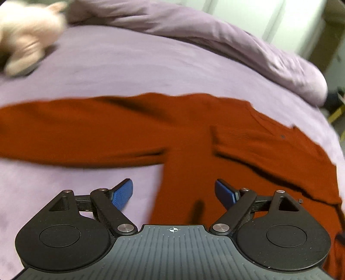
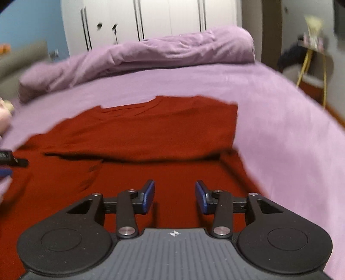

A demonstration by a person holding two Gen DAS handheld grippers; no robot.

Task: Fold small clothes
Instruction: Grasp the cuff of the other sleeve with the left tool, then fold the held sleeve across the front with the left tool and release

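Note:
A rust-red long-sleeved top (image 1: 185, 137) lies flat on the lilac bed sheet (image 1: 107, 71). One sleeve stretches out to the left in the left wrist view; the other sleeve is folded across the body on the right. My left gripper (image 1: 173, 193) is open and empty, just above the top's lower body near its left edge. In the right wrist view the same top (image 2: 151, 133) fills the middle, with a fold line across it. My right gripper (image 2: 174, 197) is open and empty above the top's near part.
A rolled lilac duvet (image 2: 140, 56) lies along the far side of the bed. A pale pink plush toy (image 1: 28, 36) sits at the far left. White wardrobe doors (image 2: 151, 19) stand behind the bed, and a yellow-legged stand (image 2: 312, 56) at the right.

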